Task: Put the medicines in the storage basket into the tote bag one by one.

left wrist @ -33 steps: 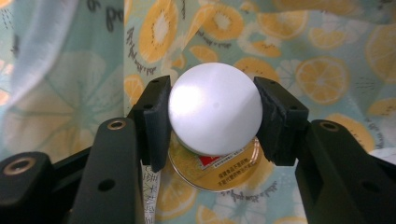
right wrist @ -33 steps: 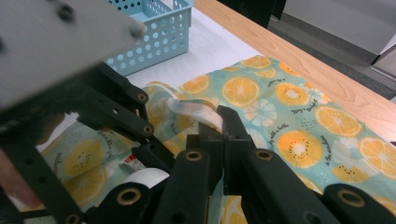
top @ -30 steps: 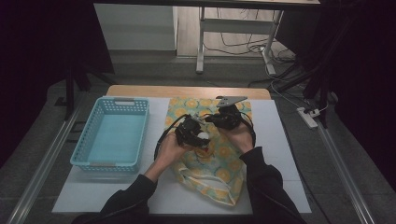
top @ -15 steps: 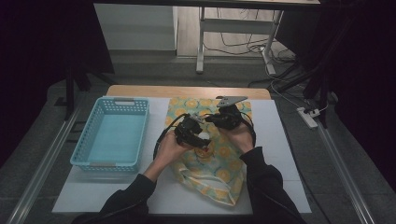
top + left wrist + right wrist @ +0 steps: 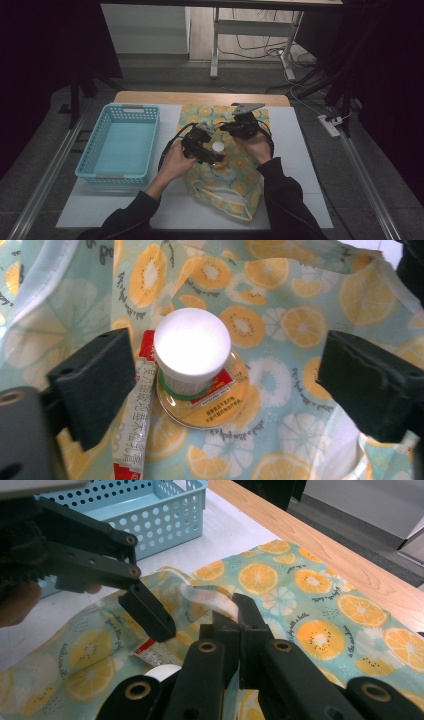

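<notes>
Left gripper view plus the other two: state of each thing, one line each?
left gripper: open; its jaws have just been opening, clear of the bottle.
white-capped bottle: upright, cap on, in the bag mouth.
red sachet: lying flat beside the bottle.
right gripper: shut on fruit-print bag.
fruit-print bag: mouth held open.
blue basket: empty.

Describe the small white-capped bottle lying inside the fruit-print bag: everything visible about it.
The small white-capped bottle has a round, smooth white cap, plastic by its look, with a green band under it and a clear amber body carrying a red and yellow label with print. The left gripper view looks down on its cap, so it seems upright. It rests on the cloth of the orange-slice-print fabric bag, beside a red and white sachet that touches it. The left gripper has its jaws wide on either side, just opened, not pressing it.
</notes>
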`<action>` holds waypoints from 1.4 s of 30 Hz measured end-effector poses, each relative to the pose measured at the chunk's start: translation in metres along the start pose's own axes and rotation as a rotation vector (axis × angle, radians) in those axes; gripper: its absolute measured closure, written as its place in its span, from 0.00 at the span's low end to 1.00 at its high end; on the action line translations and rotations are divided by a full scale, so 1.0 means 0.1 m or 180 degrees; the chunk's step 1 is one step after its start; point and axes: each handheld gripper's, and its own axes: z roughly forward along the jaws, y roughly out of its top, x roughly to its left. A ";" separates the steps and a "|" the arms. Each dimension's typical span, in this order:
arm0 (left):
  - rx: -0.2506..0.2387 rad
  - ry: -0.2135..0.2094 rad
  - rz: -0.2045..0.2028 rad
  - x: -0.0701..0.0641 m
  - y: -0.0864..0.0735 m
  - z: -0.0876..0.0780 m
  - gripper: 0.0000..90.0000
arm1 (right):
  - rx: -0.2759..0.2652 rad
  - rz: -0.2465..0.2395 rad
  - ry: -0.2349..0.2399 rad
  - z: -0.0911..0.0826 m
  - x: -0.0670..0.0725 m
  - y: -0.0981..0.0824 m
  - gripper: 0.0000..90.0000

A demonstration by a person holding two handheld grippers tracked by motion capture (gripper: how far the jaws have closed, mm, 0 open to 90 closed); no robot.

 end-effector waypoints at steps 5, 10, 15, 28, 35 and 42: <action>-0.0075 -0.0056 0.0017 -0.05 -0.06 -0.05 0.00 | -0.0001 -0.0004 -0.0002 0.00 0.00 0.00 1.00; -0.0072 -0.0115 0.0085 -0.12 -0.13 -0.11 0.00 | 0.0001 -0.0008 0.0001 0.00 0.01 0.01 1.00; -0.0016 -0.0134 0.0115 -0.18 -0.20 -0.13 0.00 | 0.0001 -0.0009 0.0004 0.00 0.01 0.01 1.00; 0.0001 -0.0022 0.0140 -0.31 -0.41 -0.17 0.00 | 0.0001 -0.0013 0.0009 -0.01 0.02 0.01 1.00; 0.0091 -0.0016 0.0155 -0.37 -0.49 -0.13 0.00 | -0.0001 -0.0013 0.0009 -0.02 0.02 0.01 1.00; 0.0168 -0.0010 0.0135 -0.39 -0.55 -0.08 0.01 | -0.0014 -0.0008 0.0010 -0.03 0.03 0.01 1.00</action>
